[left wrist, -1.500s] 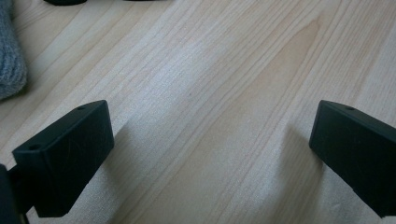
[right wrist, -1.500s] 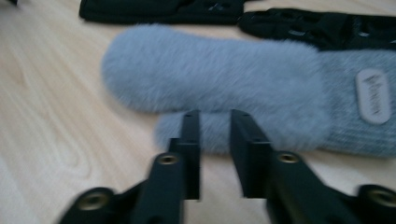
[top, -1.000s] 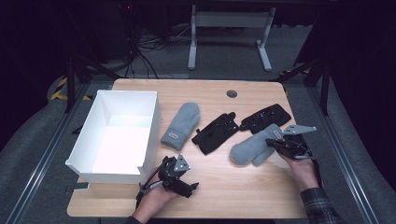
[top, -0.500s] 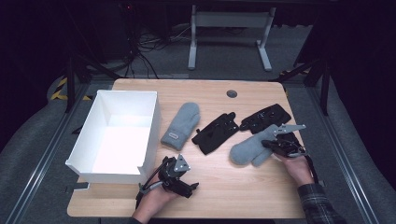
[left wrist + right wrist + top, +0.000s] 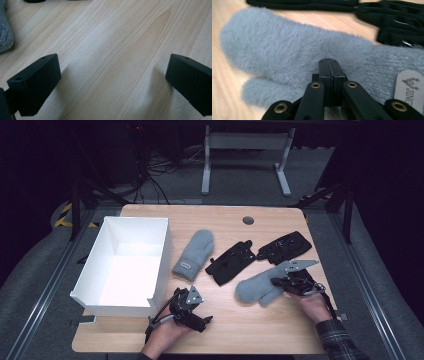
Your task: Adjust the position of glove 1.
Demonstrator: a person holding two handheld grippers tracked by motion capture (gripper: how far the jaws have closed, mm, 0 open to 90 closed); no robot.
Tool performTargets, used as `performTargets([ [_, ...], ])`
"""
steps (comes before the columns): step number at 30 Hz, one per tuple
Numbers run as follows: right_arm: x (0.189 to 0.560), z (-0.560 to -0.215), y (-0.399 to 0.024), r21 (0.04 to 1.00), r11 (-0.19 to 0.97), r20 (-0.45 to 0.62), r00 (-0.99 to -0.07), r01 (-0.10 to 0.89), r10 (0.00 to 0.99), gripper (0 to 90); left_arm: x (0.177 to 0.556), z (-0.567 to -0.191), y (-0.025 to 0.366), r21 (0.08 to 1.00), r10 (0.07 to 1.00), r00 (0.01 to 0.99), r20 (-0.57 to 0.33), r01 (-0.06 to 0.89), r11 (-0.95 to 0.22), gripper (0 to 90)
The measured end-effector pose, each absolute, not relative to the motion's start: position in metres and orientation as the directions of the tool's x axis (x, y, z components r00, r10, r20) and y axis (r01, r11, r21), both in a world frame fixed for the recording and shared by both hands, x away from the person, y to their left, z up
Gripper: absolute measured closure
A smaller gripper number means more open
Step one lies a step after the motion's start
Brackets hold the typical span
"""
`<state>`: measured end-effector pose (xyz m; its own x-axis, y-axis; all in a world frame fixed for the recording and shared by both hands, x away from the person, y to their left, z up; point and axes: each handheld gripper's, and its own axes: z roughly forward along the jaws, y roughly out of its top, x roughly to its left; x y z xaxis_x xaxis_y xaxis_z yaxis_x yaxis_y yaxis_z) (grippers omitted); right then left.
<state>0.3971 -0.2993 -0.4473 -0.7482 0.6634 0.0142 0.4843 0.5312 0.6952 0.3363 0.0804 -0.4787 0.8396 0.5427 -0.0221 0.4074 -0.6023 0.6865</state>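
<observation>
Right gripper [image 5: 329, 65] lower than before, pinched onto grey mitten [image 5: 294, 52]; left gripper [image 5: 112, 82] wide apart over bare table [image 5: 120, 37].

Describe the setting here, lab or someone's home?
Probably a lab or data-collection rig: a wooden table on a dark floor, loose cables behind it, metal rails alongside, and a person working handheld grippers over gloves and a white box.

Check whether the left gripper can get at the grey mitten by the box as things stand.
Probably yes: the left gripper rests open on bare table, and that mitten lies just beyond it beside the box, with nothing between.
</observation>
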Motion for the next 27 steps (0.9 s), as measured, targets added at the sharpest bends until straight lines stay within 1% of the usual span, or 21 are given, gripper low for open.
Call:
performTargets([
  [17,0.370,-0.448,-0.241,0.678,0.607,0.009,-0.831,0.413,0.556,90.0,0.336,-0.479,0.080,0.687,0.543,0.839,-0.021,0.407,-0.603,0.4],
  [23,0.366,-0.446,-0.233,0.678,0.620,0.005,-0.846,0.394,0.533,90.0,0.336,-0.479,0.080,0.687,0.544,0.839,-0.022,0.408,-0.601,0.5],
  [24,0.365,-0.443,-0.236,0.690,0.609,0.013,-0.848,0.391,0.530,90.0,0.335,-0.477,0.080,0.681,0.559,0.829,-0.023,0.422,-0.598,2.3],
  [25,0.365,-0.443,-0.236,0.690,0.609,0.013,-0.848,0.391,0.530,90.0,0.335,-0.477,0.080,0.681,0.559,0.829,-0.023,0.422,-0.598,8.9],
  [26,0.365,-0.440,-0.238,0.698,0.604,0.008,-0.848,0.385,0.530,90.0,0.334,-0.473,0.081,0.677,0.558,0.829,-0.026,0.425,-0.601,8.9],
  [27,0.366,-0.437,-0.240,0.709,0.597,-0.001,-0.846,0.375,0.533,90.0,0.333,-0.470,0.081,0.676,0.556,0.830,-0.039,0.432,-0.597,19.8],
])
